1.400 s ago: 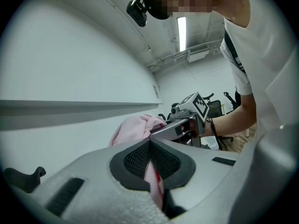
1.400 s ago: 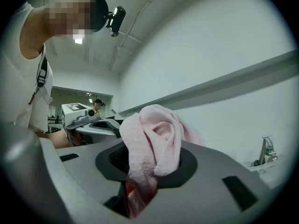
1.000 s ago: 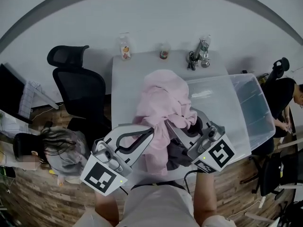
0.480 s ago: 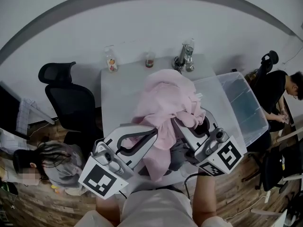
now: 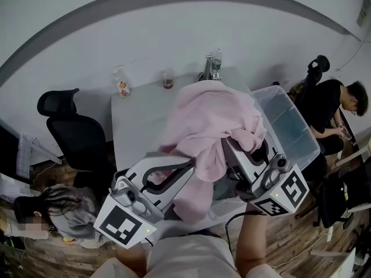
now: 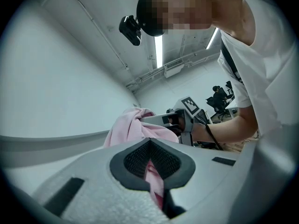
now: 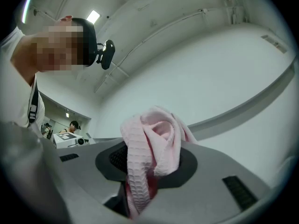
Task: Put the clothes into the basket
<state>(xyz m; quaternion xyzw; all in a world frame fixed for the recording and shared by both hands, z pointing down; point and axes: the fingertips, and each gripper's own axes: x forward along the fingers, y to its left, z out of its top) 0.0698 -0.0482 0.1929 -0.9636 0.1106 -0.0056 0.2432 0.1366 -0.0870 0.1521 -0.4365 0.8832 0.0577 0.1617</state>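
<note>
Head view: the left gripper (image 5: 191, 165) and the right gripper (image 5: 233, 146) hold a pink garment (image 5: 211, 117) above the white table's (image 5: 136, 123) right edge, beside the clear plastic basket (image 5: 295, 126).
Left gripper view: jaws pinched nearly together on a pink fold.
Right gripper view: jaws clamped on bunched pink cloth.

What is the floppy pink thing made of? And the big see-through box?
The pink garment looks like soft knitted cloth, maybe waffle-weave cotton or fleece: it droops in folds, and up close it shows a ribbed, bumpy texture. The see-through box looks like smooth, slightly glossy clear plastic: its walls let you see right through.
</note>
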